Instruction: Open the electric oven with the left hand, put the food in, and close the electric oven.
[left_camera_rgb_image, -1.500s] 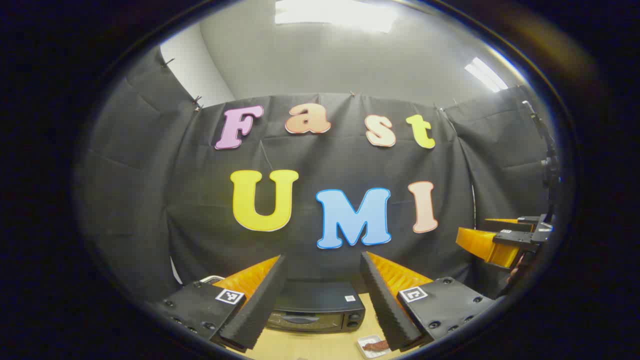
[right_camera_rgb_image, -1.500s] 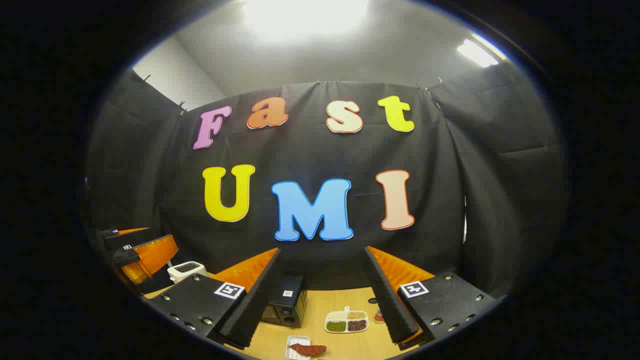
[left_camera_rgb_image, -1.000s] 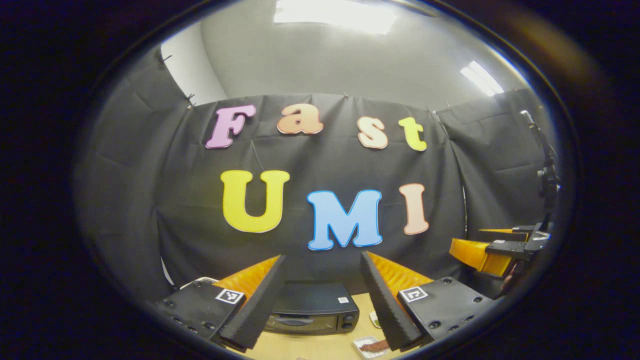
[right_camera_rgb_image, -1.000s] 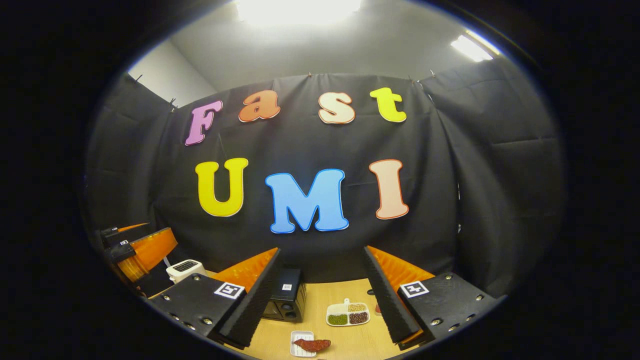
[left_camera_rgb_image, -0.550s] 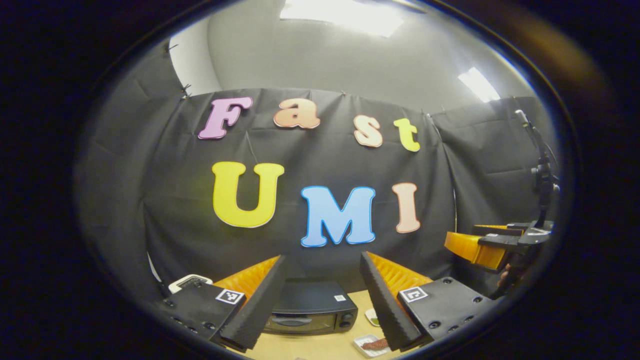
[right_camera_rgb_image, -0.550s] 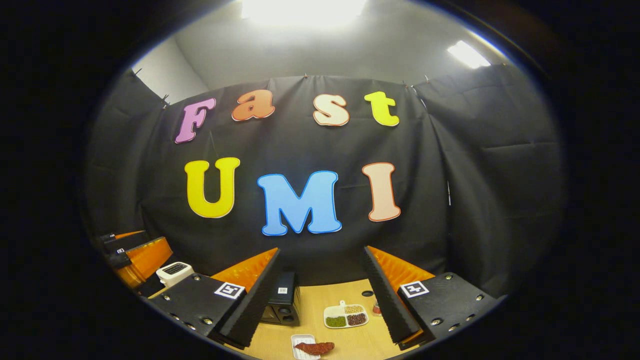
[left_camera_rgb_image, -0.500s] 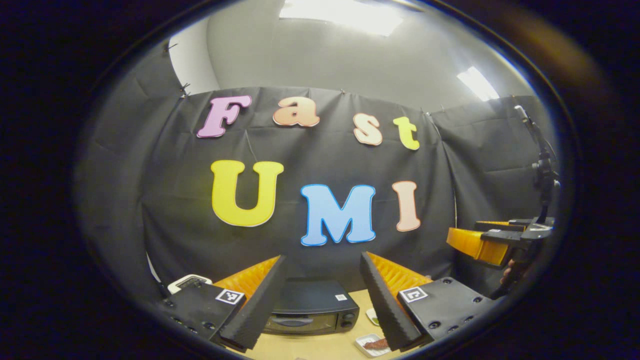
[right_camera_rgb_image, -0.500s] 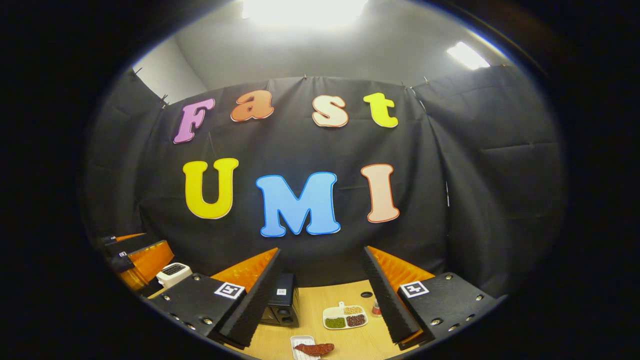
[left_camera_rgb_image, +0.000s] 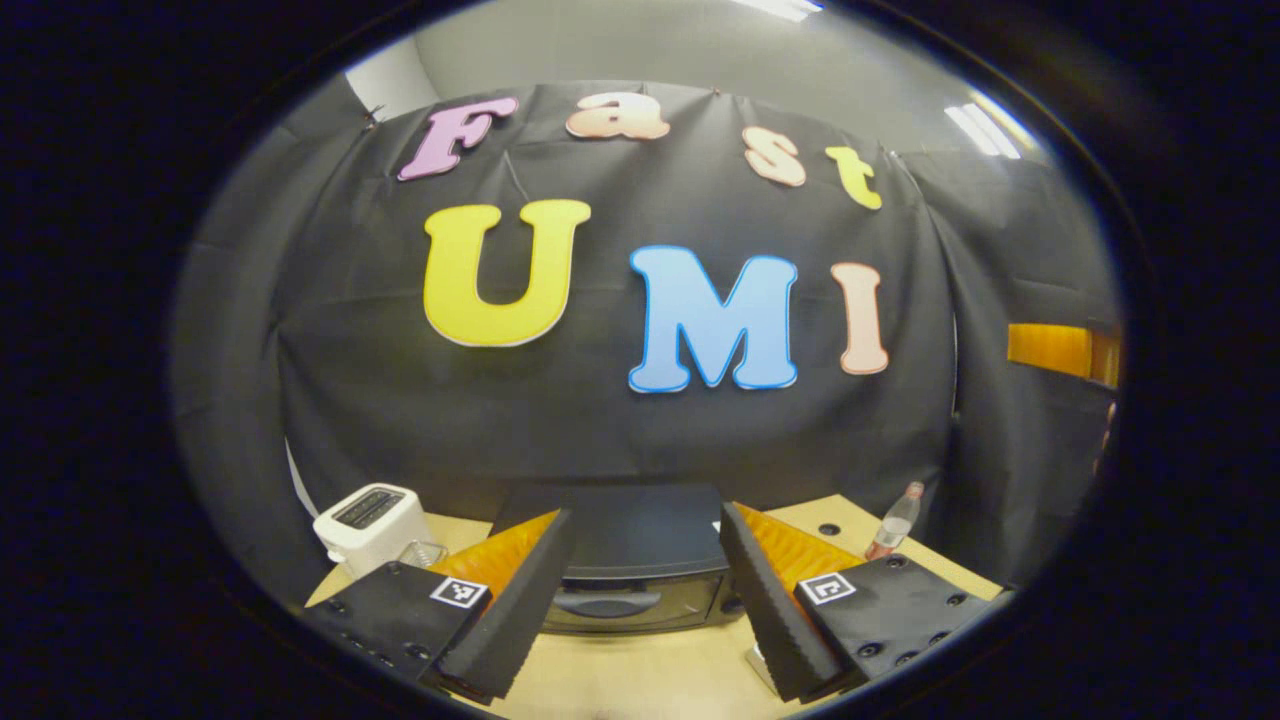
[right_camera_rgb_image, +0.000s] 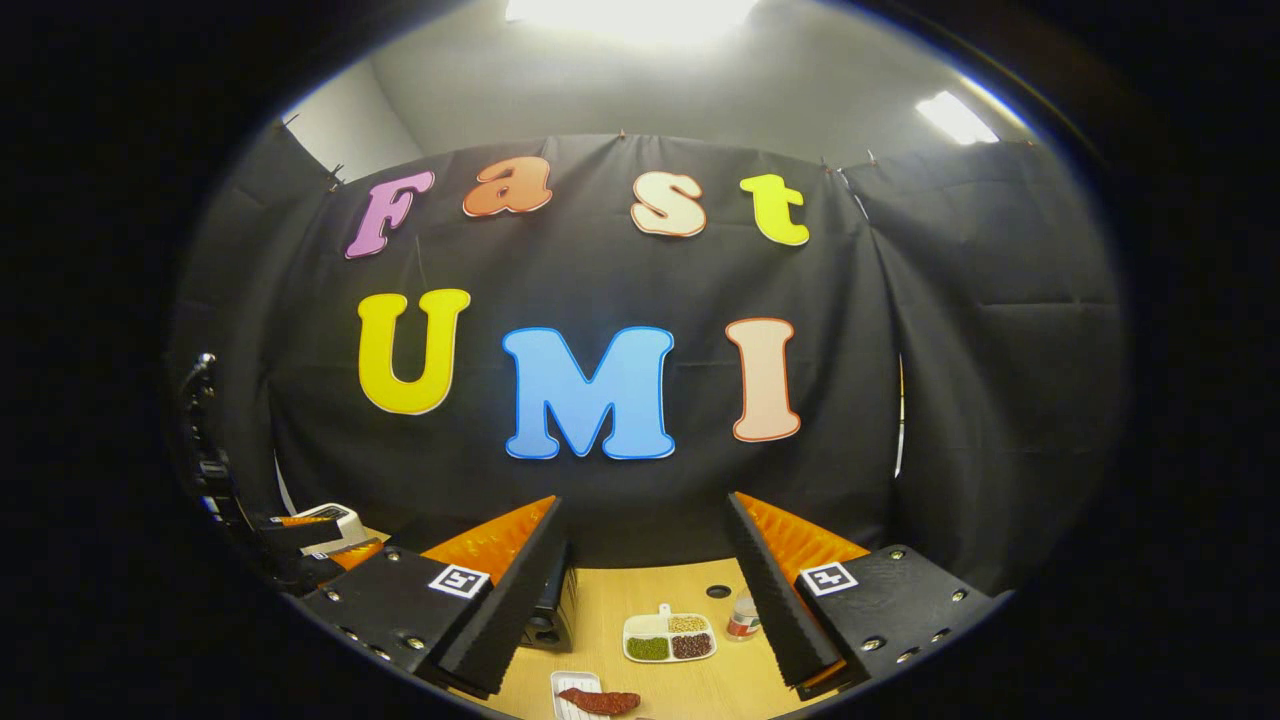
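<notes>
Oven position: the electric oven (left_camera_rgb_image: 630, 570) sits on the worktop (left_camera_rgb_image: 640, 680) straight ahead of the left tongs (left_camera_rgb_image: 645, 590), framed between their two fingers and below them.
Handle: the door handle (left_camera_rgb_image: 605, 603) is a bar running side to side across the top of the closed door, so its long axis lies crosswise to the approach.
Nearer tongs: the left tongs look the closer of the two to the oven; in the right gripper view the oven (right_camera_rgb_image: 550, 615) lies off to the left, partly behind a finger.
Left tongs state: spread wide, holding nothing, tilted down toward the door.
Right tongs state: the right tongs (right_camera_rgb_image: 645, 590) are also spread and empty, held above the worktop.
Food: a reddish-brown piece of food (right_camera_rgb_image: 598, 702) lies on a small white tray (right_camera_rgb_image: 562, 690), below the right tongs.
Nearby: a white toaster (left_camera_rgb_image: 370, 520), a divided dish (right_camera_rgb_image: 665, 637).
Judged step: reaching for the handle; door not yet opened.
</notes>
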